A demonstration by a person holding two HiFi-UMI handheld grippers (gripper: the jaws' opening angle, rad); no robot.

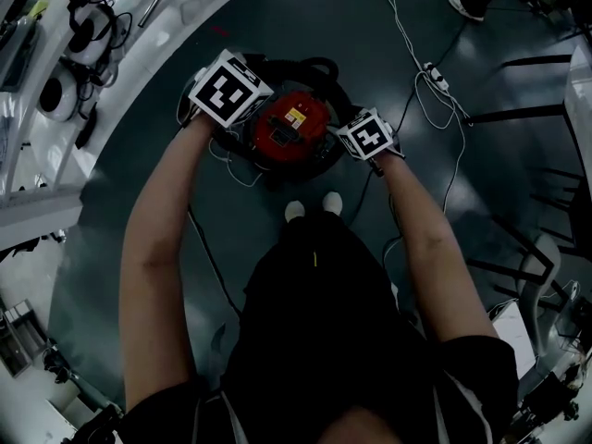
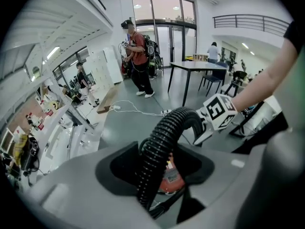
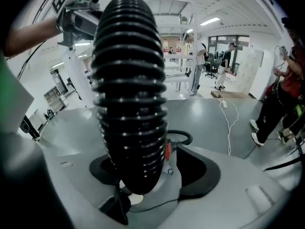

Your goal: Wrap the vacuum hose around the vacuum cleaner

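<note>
The ribbed black vacuum hose (image 2: 164,142) arches up over the red vacuum cleaner (image 1: 294,126), which stands on the dark floor (image 1: 305,26) just ahead of the person's white shoes (image 1: 313,207). One stretch of the hose runs through the left gripper (image 2: 155,171) at the vacuum cleaner's left side, and its jaws are part closed onto the ribs. This hand seems to carry the loop so that it can be steered round the body.

From there the hose bends across the vacuum cleaner to the right gripper (image 3: 152,173) at its right side. Those jaws stand wide, with the hose between them and a gap beside one pad. It cradles rather than clamps, probably ready for a fresh hold further along.

Some hose appears to lie round the vacuum cleaner's base, but the number of turns cannot be told. White cables (image 1: 435,91) trail beyond the vacuum cleaner, apart from the wrap.
</note>
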